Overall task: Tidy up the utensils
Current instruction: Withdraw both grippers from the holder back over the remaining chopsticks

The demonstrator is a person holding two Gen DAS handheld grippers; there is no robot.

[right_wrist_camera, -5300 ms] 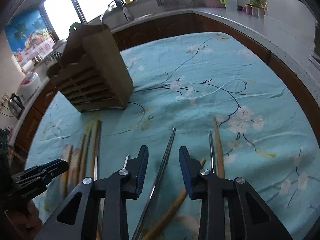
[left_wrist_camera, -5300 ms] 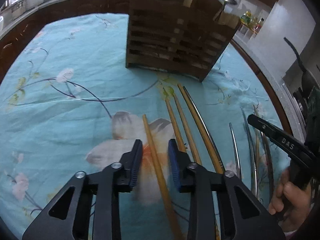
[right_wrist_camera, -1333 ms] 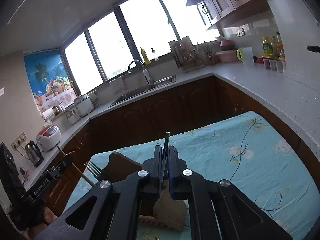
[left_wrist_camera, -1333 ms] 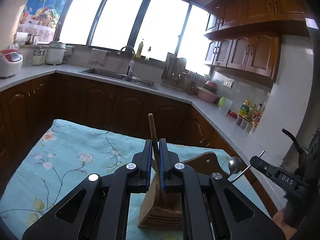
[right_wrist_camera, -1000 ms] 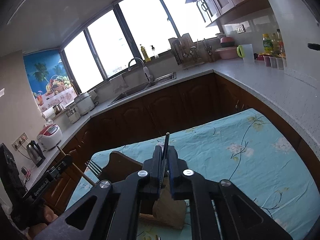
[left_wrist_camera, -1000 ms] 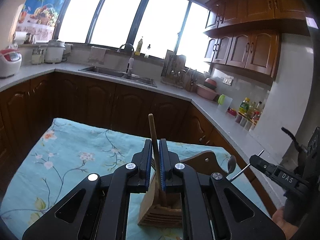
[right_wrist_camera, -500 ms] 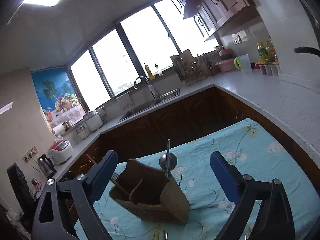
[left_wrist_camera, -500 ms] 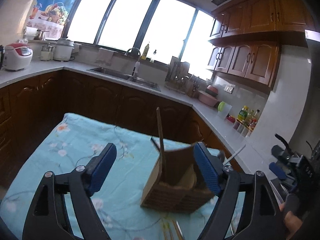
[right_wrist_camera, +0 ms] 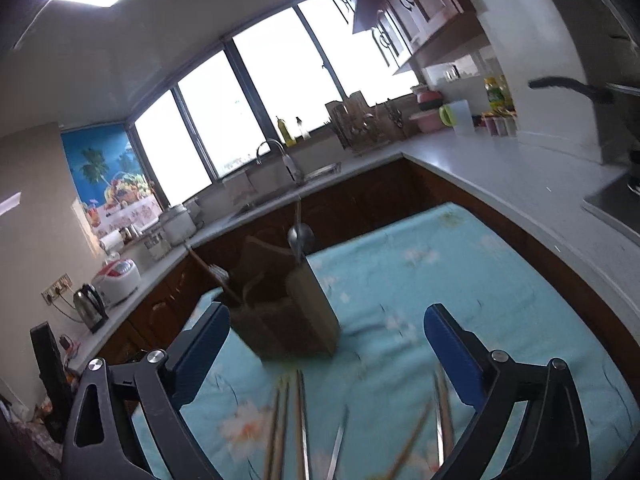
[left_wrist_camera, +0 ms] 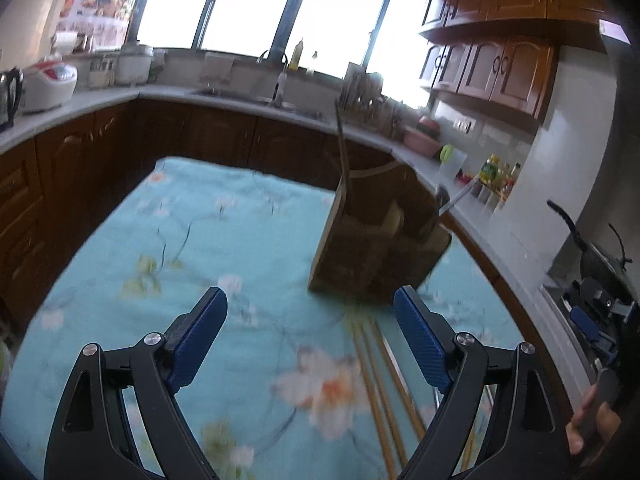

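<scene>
Both tools are spreading their jaws wide with nothing between them: the left tool (left_wrist_camera: 310, 336) and the right tool (right_wrist_camera: 326, 344) hang over the tabletop (left_wrist_camera: 180, 240). Beyond them stands the wooden utensil holder (left_wrist_camera: 376, 248), a chopstick (left_wrist_camera: 342, 152) and a spoon (right_wrist_camera: 300, 236) upright in it. More chopsticks (left_wrist_camera: 380, 380) lie on the cloth nearby.

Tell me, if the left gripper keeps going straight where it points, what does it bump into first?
Probably the flowered tablecloth, just short of the wooden utensil holder. The left gripper is empty, its jaws opening, tilted downward. Depth is hard to judge.
</scene>
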